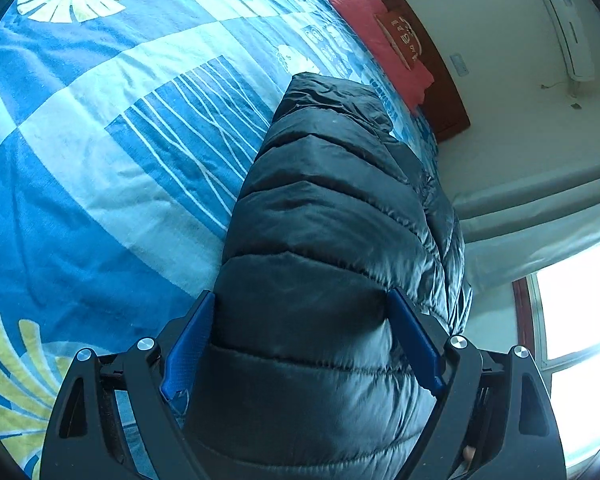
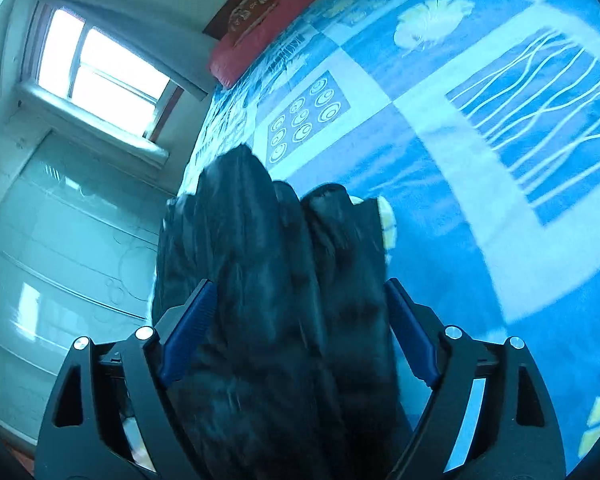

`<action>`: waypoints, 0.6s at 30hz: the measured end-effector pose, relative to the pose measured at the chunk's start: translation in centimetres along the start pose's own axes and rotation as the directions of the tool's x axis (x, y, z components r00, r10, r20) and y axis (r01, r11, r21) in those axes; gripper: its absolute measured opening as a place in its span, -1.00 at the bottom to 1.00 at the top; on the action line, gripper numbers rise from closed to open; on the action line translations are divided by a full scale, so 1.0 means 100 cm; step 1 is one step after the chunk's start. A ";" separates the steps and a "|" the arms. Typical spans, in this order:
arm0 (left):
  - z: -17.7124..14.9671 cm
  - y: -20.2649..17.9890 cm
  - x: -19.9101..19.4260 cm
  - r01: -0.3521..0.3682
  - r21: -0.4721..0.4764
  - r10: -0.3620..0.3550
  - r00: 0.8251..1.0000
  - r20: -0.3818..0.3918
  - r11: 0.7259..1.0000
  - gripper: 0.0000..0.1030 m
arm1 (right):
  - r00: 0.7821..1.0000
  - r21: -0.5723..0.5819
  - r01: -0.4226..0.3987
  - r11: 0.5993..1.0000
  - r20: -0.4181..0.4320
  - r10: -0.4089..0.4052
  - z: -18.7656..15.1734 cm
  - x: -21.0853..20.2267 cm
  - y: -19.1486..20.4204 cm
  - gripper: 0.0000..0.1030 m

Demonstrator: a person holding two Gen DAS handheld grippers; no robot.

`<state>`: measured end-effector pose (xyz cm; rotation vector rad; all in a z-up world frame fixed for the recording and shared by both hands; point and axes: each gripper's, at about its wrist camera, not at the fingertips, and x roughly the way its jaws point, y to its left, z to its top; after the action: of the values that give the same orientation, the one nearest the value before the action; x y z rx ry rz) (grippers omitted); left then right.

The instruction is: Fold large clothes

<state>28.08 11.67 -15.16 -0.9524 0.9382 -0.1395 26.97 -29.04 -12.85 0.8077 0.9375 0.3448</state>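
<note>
We see the puffy black jacket (image 1: 332, 240) lying lengthwise on the bed (image 1: 100, 160), between both wide-open jaws, maybe touching them.

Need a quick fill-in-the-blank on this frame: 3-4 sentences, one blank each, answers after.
1. The black puffer jacket lies on a bed whose cover is mostly ____ in colour.
2. At the head of the bed lies a ____ pillow.
3. In the left wrist view, the jacket bulges between the left gripper's two ____ pads.
4. High on the wall hangs a white air ____.

Answers: blue; red; blue; conditioner
</note>
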 end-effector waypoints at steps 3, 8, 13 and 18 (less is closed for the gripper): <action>0.002 0.000 -0.003 -0.001 -0.006 0.001 1.000 0.015 1.000 0.65 | 0.999 0.012 0.007 1.000 -0.039 -0.006 0.008 0.017 -0.008 0.66; 0.013 0.005 0.000 0.010 -0.010 -0.009 0.999 0.049 1.000 0.65 | 0.996 0.066 -0.015 0.998 -0.081 0.020 0.015 0.035 -0.026 0.34; 0.018 0.007 0.026 0.009 -0.021 -0.010 0.999 -0.036 1.000 0.66 | 0.997 0.077 -0.018 0.997 -0.076 0.024 0.013 0.037 -0.037 0.07; 0.014 0.000 0.037 -0.056 0.037 0.056 0.998 -0.023 0.998 0.67 | 0.997 0.090 -0.025 0.996 -0.073 0.031 0.007 0.042 -0.048 0.02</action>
<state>31.39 10.78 -17.12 -0.8918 0.9807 -0.1204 29.59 -30.07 -18.58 0.8952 1.0175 0.3615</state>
